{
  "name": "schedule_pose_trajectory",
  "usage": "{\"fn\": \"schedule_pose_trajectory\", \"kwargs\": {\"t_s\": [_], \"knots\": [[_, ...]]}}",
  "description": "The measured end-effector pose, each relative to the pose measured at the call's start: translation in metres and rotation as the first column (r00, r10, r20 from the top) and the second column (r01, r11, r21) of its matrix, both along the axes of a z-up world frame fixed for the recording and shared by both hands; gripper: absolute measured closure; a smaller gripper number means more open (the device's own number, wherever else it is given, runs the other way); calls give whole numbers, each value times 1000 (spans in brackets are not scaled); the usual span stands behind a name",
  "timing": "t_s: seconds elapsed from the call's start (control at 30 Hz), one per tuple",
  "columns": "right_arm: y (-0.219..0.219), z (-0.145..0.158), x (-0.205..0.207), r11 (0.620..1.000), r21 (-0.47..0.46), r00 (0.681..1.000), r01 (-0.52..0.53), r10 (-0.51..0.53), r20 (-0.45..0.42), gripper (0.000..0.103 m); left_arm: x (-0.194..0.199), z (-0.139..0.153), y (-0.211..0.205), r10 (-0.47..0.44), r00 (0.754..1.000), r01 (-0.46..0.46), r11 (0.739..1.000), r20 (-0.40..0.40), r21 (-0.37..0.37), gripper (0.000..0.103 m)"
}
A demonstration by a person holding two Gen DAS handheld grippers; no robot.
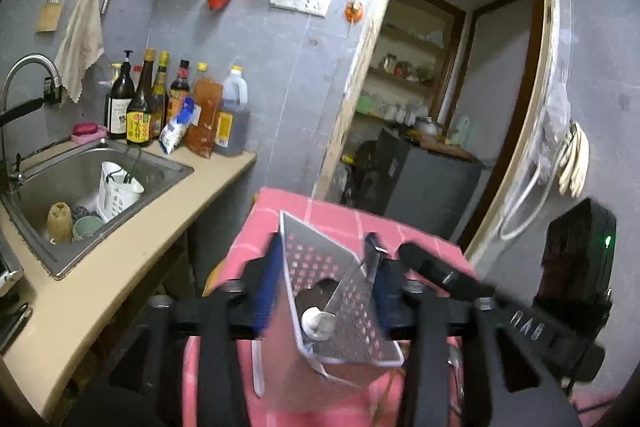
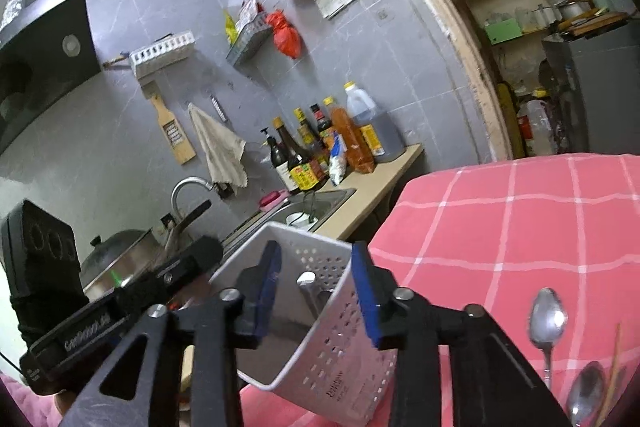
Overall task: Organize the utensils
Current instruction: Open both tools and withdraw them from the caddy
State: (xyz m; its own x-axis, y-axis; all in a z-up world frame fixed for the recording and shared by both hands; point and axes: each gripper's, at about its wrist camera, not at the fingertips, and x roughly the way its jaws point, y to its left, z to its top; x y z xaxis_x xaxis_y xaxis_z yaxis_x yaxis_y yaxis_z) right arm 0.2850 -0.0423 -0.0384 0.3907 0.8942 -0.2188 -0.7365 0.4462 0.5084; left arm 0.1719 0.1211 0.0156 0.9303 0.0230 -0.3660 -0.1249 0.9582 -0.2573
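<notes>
A white perforated utensil holder is held above the pink checked table. My left gripper is shut on the holder, one finger on each side. A utensil handle end sits inside it. In the right wrist view the holder is tilted, with a metal utensil handle inside. My right gripper has its blue pads around the holder's right wall; the jaws look open. Two spoons and a chopstick lie on the table at the right.
A steel sink holding a second white holder is set in the beige counter at the left. Sauce bottles stand behind it. A doorway opens ahead. A lidded pan sits at the left.
</notes>
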Motion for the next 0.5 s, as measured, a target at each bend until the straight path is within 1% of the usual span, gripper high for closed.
{"fn": "schedule_pose_trajectory", "kwargs": {"t_s": [0.13, 0.2, 0.23, 0.27, 0.3, 0.33, 0.4, 0.5], "knots": [[-23, 8, -5, 999, -12, 999, 44, -45, -6, 60, -9, 2, -7, 4, 1000, -4, 1000, -22, 8, 59], [-35, 10, -9, 998, -25, 998, 65, -65, -5, 56, -14, 5, -10, 11, 1000, -11, 1000, -23, 3, 58], [-43, 11, -12, 996, -30, 997, 80, -81, -7, 54, -17, 7, -12, 7, 1000, -7, 1000, -13, 1, 56], [-51, 11, -14, 995, -34, 995, 95, -95, -13, 49, -21, 10, -15, 7, 1000, -7, 1000, 4, 7, 50], [-58, 11, -17, 994, -38, 994, 105, -106, -21, 47, -23, 12, -19, 11, 1000, -11, 1000, 12, 22, 46], [-64, 12, -18, 993, -43, 993, 112, -113, -24, 46, -23, 14, -21, 15, 1000, -15, 999, 13, 32, 46], [-76, 13, -22, 989, -61, 991, 133, -135, -26, 46, -22, 18, -24, 15, 1000, -15, 1000, 7, 27, 46], [-95, 17, -29, 983, -73, 985, 171, -173, -21, 45, -27, 26, -29, 25, 999, -26, 1000, 45, 15, 46]]}}
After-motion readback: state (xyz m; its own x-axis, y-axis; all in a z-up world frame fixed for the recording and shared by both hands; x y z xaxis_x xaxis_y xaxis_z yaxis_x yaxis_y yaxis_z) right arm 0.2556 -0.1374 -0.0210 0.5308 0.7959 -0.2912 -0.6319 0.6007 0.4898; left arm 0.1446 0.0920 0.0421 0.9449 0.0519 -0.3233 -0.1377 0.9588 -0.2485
